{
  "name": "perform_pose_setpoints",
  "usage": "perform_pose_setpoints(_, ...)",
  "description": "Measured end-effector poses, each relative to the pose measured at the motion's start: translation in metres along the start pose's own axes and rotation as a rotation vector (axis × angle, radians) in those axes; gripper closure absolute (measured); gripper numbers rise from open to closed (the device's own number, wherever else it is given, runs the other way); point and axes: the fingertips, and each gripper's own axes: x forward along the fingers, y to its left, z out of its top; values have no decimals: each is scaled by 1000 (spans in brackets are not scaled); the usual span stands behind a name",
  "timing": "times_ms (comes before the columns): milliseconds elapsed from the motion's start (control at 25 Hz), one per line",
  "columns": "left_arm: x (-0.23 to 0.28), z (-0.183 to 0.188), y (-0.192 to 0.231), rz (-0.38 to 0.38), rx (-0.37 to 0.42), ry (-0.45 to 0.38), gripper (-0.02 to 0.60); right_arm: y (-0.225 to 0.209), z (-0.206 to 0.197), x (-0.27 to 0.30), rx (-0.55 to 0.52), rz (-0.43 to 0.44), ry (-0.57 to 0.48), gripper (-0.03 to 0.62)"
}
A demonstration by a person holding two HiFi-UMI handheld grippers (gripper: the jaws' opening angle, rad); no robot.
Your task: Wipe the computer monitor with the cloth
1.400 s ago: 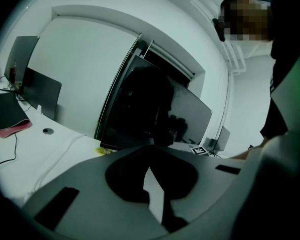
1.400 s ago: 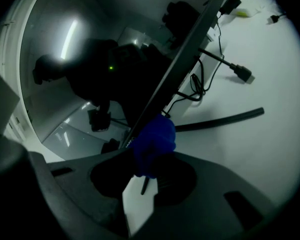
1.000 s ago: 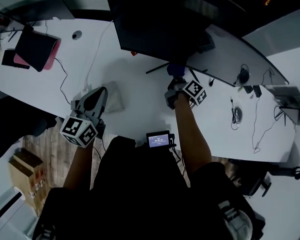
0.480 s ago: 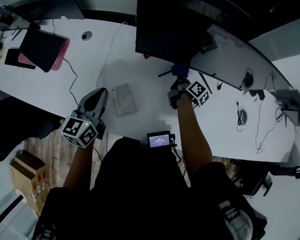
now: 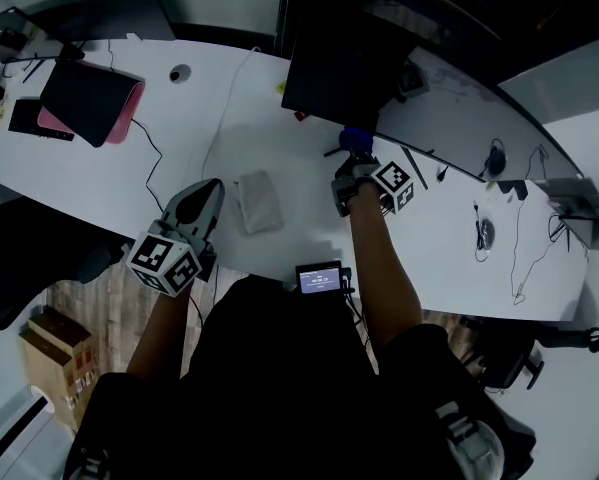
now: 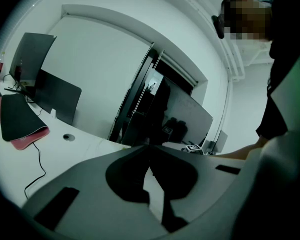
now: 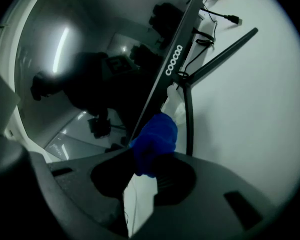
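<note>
Right gripper view is showing my right gripper (image 7: 143,160) clamping the blue cloth (image 7: 155,138) against the monitor (image 7: 104,79) by its lower edge, ready for rubbing; my left gripper (image 6: 148,150), seemingly closed and empty, is hovering clear above the desk (image 6: 84,141).

Desk count: two tools, two cloths, single items otherwise.
One monitor (image 5: 344,63) stands at upper centre. Of the two cloths, one blue cloth (image 5: 355,140) is just below the monitor and one grey cloth (image 5: 258,201) lies at centre. The two tools are the left tool (image 5: 211,188) and the right tool (image 5: 351,158). One dark pad (image 5: 87,96) sits at upper left, one small lit device (image 5: 318,278) at lower centre, and there is one white desk (image 5: 109,183).
</note>
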Motion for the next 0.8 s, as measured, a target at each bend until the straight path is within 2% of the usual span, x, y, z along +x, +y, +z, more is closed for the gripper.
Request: perform_pose_setpoints(800,-33,7,37,42,-24,-34,588,46,-78,53,-96,43,146,497)
